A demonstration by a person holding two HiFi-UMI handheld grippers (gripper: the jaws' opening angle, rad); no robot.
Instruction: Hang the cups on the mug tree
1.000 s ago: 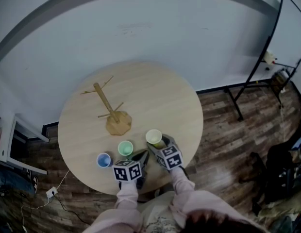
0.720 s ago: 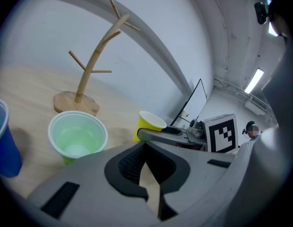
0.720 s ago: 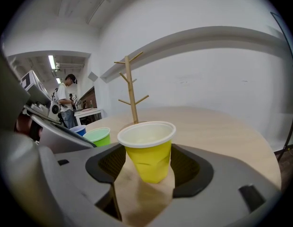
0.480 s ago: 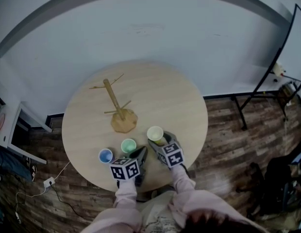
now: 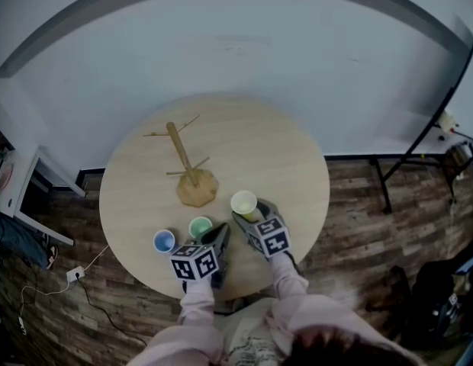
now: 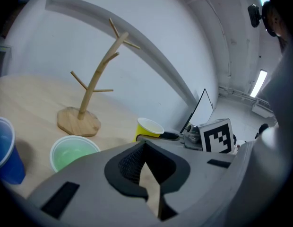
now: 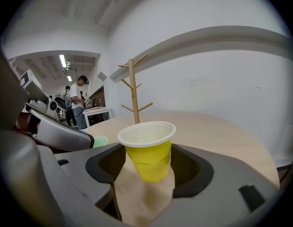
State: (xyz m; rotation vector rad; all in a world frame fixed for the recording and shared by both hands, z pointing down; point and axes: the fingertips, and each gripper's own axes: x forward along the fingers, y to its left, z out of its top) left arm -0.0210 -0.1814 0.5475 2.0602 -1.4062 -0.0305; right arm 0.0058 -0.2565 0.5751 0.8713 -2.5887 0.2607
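Two sets of jaws. The right gripper (image 7: 149, 161) clamps a yellow disposable plastic cup (image 7: 146, 148) over the counter's near edge, and the cup's wall is dented. The left gripper (image 6: 145, 148) is closed on nothing. Advised: squeeze no harder and tip the cup's mouth over an upturned peg of the bare wooden mug tree (image 5: 182, 155), left of centre. A green plastic cup (image 5: 200, 227) and a blue plastic cup (image 5: 164, 241) wait by the near edge. Round pale-wood counter (image 5: 275, 151), plank floor (image 5: 358, 204), white wall (image 5: 259, 36).
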